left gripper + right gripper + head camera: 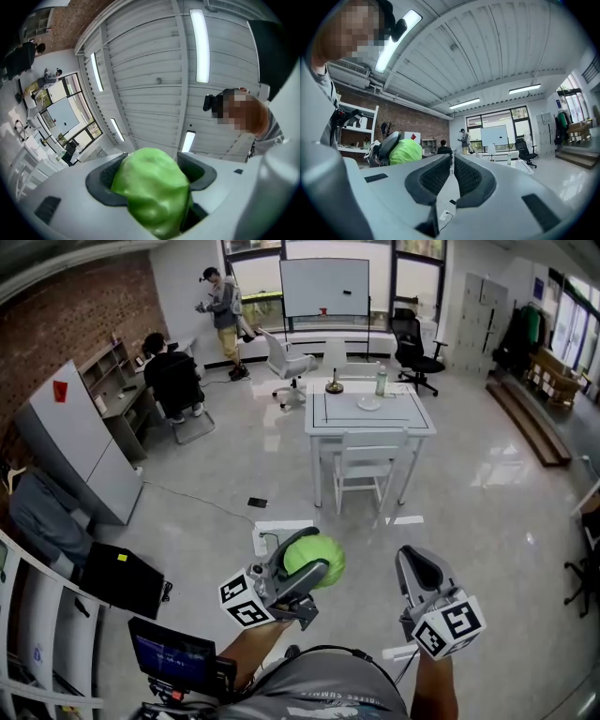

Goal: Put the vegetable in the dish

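The left claw is clamped on a round, bright green, glossy vegetable, which is squeezed between its two jaws and held in the air low in front of the person, above the shiny grey floor. The right claw hangs beside it, jaws drawn together to a thin slit with nothing in them. A small pale dish sits well apart, on the white rectangular tabletop across the room.

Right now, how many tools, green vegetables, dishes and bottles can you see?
tools: 2, the left tool and the right tool
green vegetable: 1, held in the left tool
dish: 1
bottle: 1
total: 5
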`<action>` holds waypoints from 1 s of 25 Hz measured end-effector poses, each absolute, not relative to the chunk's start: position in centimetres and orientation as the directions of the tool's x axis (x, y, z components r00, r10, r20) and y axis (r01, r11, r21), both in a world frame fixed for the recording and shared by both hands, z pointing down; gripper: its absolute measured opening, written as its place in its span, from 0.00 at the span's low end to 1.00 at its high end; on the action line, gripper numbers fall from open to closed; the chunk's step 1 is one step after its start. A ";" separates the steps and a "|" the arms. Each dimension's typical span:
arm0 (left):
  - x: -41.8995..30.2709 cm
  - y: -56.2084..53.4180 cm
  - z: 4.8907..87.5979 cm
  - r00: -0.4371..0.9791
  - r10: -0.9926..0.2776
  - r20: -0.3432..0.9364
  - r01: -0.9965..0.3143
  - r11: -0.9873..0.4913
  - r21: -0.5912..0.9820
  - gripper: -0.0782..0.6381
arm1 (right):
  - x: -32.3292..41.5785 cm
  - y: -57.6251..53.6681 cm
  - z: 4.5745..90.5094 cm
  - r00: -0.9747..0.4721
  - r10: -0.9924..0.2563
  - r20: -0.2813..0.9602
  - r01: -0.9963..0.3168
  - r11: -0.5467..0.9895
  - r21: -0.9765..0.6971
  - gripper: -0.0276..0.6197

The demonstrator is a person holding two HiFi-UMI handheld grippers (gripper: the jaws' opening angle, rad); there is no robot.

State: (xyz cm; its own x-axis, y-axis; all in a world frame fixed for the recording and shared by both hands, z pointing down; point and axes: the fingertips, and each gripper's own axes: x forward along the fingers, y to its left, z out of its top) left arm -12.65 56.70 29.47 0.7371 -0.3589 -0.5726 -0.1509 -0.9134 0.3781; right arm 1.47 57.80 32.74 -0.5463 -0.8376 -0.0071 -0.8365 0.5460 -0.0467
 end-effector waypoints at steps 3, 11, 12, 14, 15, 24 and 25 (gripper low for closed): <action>-12.1 56.9 29.0 0.723 -0.349 -0.597 -0.140 -0.919 0.368 0.58 | 2.4 57.9 32.9 -0.548 -0.837 -0.009 -0.836 0.547 -0.036 0.06; -12.8 54.9 28.1 0.717 -0.340 -0.608 -0.156 -0.929 0.336 0.58 | 2.0 56.1 32.9 -0.560 -0.829 -0.005 -0.828 0.560 -0.022 0.06; -13.1 54.3 27.9 0.716 -0.336 -0.611 -0.158 -0.932 0.327 0.58 | 1.7 55.6 32.6 -0.560 -0.828 -0.006 -0.828 0.560 -0.013 0.06; -13.5 53.0 27.7 0.720 -0.336 -0.607 -0.166 -0.933 0.320 0.58 | 1.2 54.4 32.4 -0.559 -0.829 -0.005 -0.829 0.559 -0.001 0.06; -13.8 52.4 27.7 0.722 -0.340 -0.602 -0.169 -0.931 0.323 0.58 | 0.9 54.0 32.3 -0.557 -0.830 -0.005 -0.830 0.557 -0.002 0.06; -18.4 48.2 28.2 0.720 -0.351 -0.598 -0.164 -0.924 0.345 0.58 | -2.9 50.6 32.2 -0.535 -0.845 -0.008 -0.845 0.535 -0.006 0.06; -18.9 48.0 28.2 0.721 -0.347 -0.600 -0.161 -0.926 0.341 0.58 | -3.2 50.3 32.2 -0.530 -0.848 -0.011 -0.848 0.530 -0.010 0.06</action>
State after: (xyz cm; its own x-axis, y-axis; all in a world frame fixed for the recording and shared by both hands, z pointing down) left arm -18.94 48.01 28.17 0.7210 -0.3468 -0.6000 -0.1614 -0.9260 0.3413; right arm -3.21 50.30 32.24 -0.5296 -0.8482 -0.0111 -0.8481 0.5297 -0.0100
